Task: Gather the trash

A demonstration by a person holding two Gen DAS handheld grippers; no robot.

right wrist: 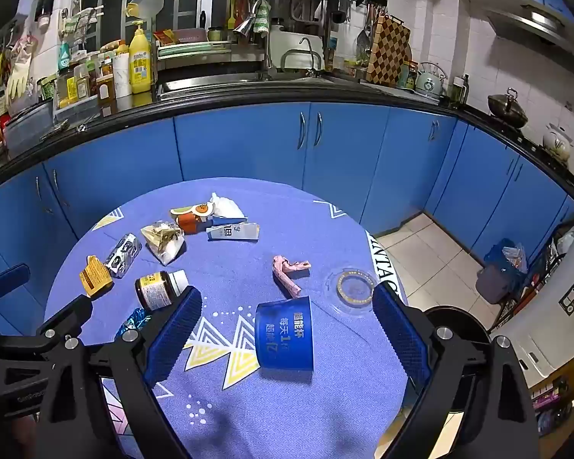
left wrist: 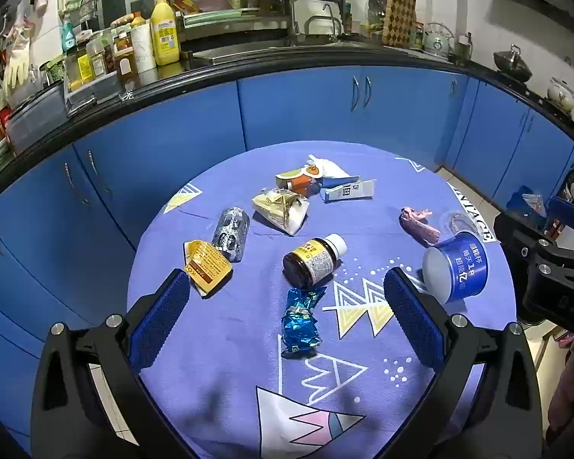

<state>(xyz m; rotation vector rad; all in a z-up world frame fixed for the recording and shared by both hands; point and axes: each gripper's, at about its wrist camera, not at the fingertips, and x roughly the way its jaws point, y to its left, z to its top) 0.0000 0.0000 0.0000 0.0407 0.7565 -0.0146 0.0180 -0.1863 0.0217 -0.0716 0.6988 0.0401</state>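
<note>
Ten or so pieces of trash lay scattered on the round table (left wrist: 218, 344) with its purple patterned cloth. Near right: a blue cup (right wrist: 285, 338) tipped on its side, looked empty, light thin-walled plastic, likely crushable; best pinched across the body. Just beyond it a clear round lid (right wrist: 351, 287) lay flat, slick and hard to get under. A pink wrapper (right wrist: 289, 271) sat left of the lid, soft and crumpled. Centre-near: a brown glass bottle (left wrist: 313, 262) with white cap, on its side; rigid, heavier, could roll and break, so grip across the label; contents not readable. Touching its base, a crumpled blue foil wrapper (left wrist: 299, 325), light and springy. Left: an orange sachet (left wrist: 208, 267) and a silver foil packet (left wrist: 231, 238), just beside each other, both flimsy. Far: a torn paper bag (left wrist: 281, 210), a small orange carton (left wrist: 298, 183), white tissue (left wrist: 331, 170) and a flattened blue-white box (left wrist: 348, 193), clustered.

Left gripper (left wrist: 287, 317) was spread wide, nothing between pads, hovering over the blue foil. Right gripper (right wrist: 287, 340) also wide apart, straddling the blue cup without touching. Far right on the floor, a bin (right wrist: 497, 279) with blue liner held some rubbish.
</note>
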